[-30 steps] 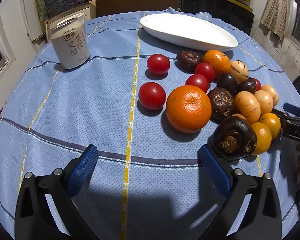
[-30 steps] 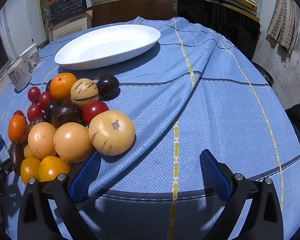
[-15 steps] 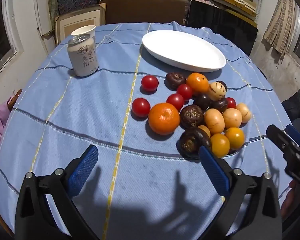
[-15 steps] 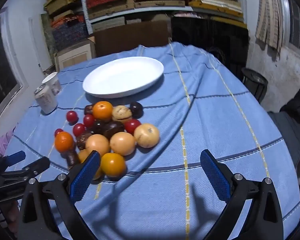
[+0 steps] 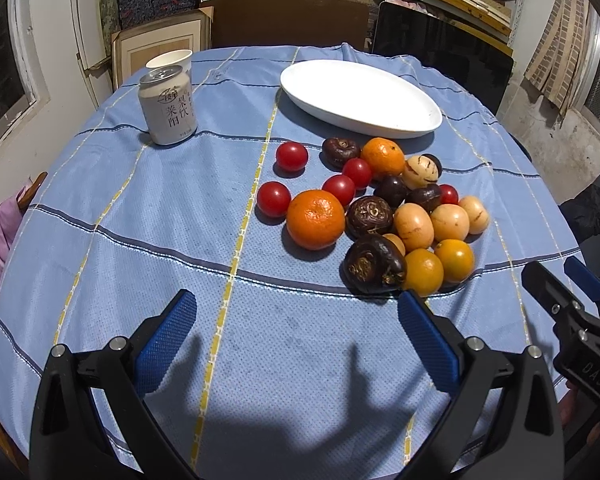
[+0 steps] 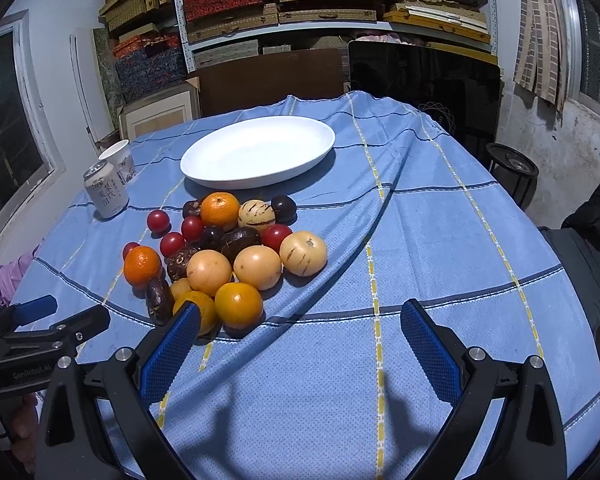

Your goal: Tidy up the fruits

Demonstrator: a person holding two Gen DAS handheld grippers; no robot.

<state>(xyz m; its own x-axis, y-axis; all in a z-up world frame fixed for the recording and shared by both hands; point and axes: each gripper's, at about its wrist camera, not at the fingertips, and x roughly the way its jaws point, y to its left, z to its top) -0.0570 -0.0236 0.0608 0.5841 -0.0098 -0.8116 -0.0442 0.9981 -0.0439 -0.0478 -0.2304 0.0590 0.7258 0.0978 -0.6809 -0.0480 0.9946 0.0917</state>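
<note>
A pile of fruit lies on the blue tablecloth: a large orange [image 5: 316,219], red tomatoes [image 5: 291,156], dark brown passion fruits [image 5: 373,265], pale yellow fruits [image 5: 413,226] and small orange ones [image 5: 423,272]. The pile also shows in the right wrist view [image 6: 224,256]. An empty white oval plate [image 5: 360,98] [image 6: 258,152] sits behind the pile. My left gripper [image 5: 296,336] is open and empty, in front of the fruit. My right gripper [image 6: 296,344] is open and empty, to the right of the pile.
A white drink can [image 5: 168,106] and a paper cup [image 5: 171,59] stand at the back left. Shelves with boxes [image 6: 284,4] and a dark panel [image 6: 424,88] stand behind the round table. A small black stool [image 6: 512,166] is at right.
Both grippers have pulled back and risen from the fruit, so the pile looks smaller and farther. The fruit and plate have not moved. Both stay open.
</note>
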